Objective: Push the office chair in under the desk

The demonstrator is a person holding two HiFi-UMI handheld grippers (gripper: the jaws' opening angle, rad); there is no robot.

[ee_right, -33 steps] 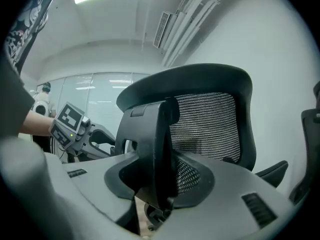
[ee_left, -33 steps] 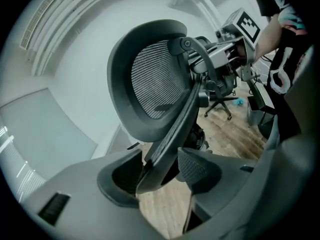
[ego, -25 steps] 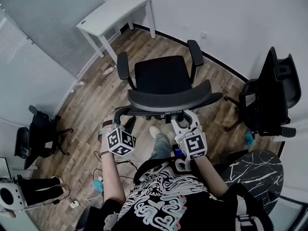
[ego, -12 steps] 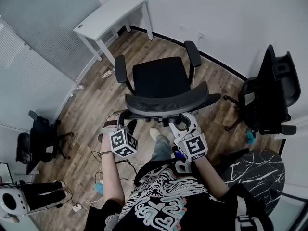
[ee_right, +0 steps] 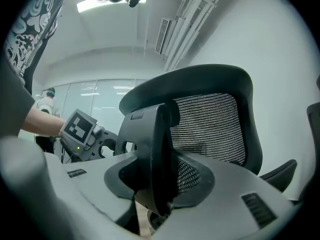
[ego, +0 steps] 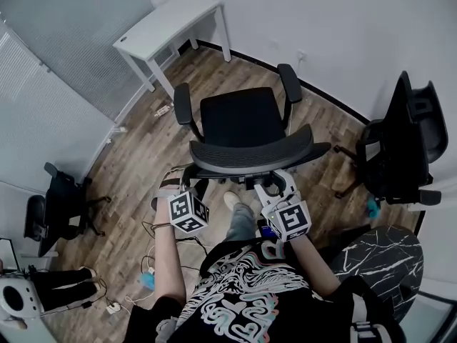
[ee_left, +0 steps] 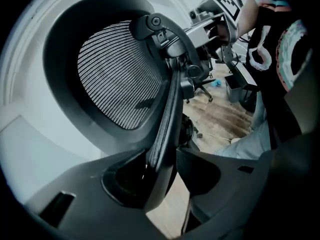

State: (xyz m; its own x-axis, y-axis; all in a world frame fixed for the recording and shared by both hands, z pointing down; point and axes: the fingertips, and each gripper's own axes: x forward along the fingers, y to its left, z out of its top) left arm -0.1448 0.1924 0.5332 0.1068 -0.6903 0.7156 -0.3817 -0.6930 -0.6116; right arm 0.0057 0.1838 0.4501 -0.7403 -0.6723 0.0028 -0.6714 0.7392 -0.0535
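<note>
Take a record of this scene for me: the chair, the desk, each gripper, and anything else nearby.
chair: office chair, out on the wood floor, not under the desk
desk: white desk, near the wall, apart from the chair
left gripper: clamped on the backrest frame's edge
right gripper: clamped on the support behind the backrest
nearby: second black chair at the right

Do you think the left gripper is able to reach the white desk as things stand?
Probably not. The left gripper is clamped on the chair back, and the whole chair stands between it and the desk, which sits well beyond.
</note>
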